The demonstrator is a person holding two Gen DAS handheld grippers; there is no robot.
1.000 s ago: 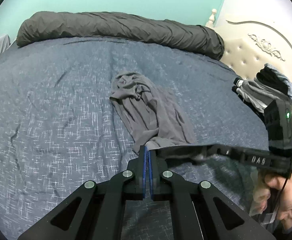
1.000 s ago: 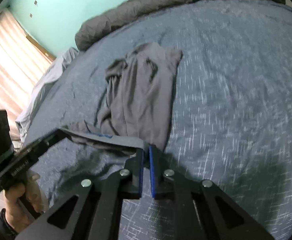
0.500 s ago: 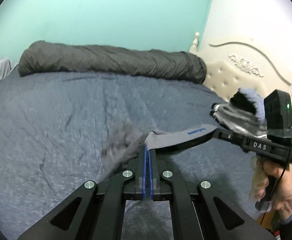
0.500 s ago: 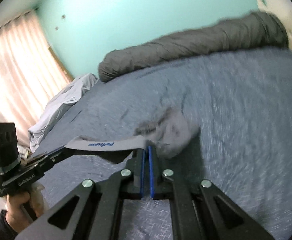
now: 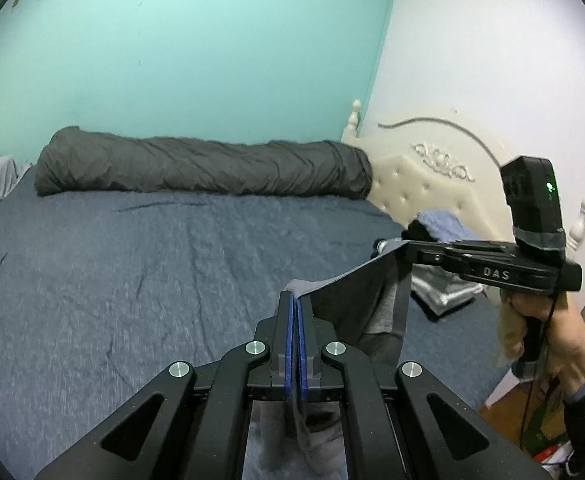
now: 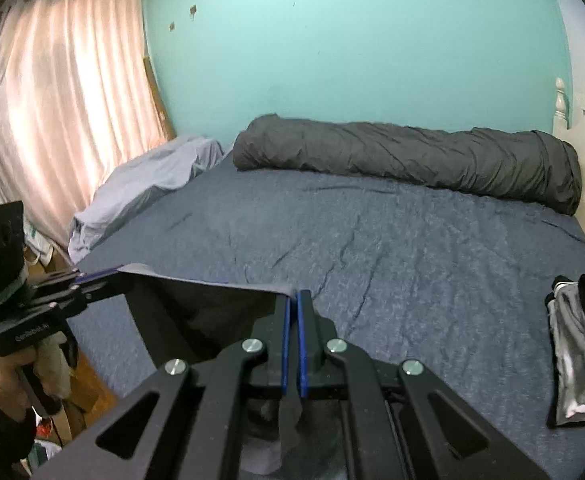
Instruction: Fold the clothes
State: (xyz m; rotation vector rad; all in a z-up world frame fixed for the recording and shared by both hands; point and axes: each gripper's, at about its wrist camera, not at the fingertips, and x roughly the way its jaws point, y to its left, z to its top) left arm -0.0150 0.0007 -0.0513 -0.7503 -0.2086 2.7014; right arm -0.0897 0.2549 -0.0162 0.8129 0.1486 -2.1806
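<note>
A grey garment [image 5: 356,300] hangs in the air above the blue bed, stretched between my two grippers. My left gripper [image 5: 295,300] is shut on one end of its top edge. My right gripper [image 6: 292,298] is shut on the other end; the garment [image 6: 196,312] hangs down between them. In the left wrist view the right gripper [image 5: 402,246] shows at the right, clamped on the cloth. In the right wrist view the left gripper [image 6: 92,278] shows at the left, clamped on the cloth. The garment's lower part is hidden below the fingers.
The blue bed sheet [image 5: 132,272] spreads ahead. A rolled dark grey duvet [image 5: 204,170] lies along the far wall. A pile of clothes [image 6: 580,340] sits at the bed's right edge by the cream headboard [image 5: 424,176]. A pale sheet [image 6: 148,184] and curtains [image 6: 52,112] are left.
Both grippers have lifted the garment off the bed and raised it. The cameras have tilted up from the mattress to the wall. The top edge is now pulled taut between them.
</note>
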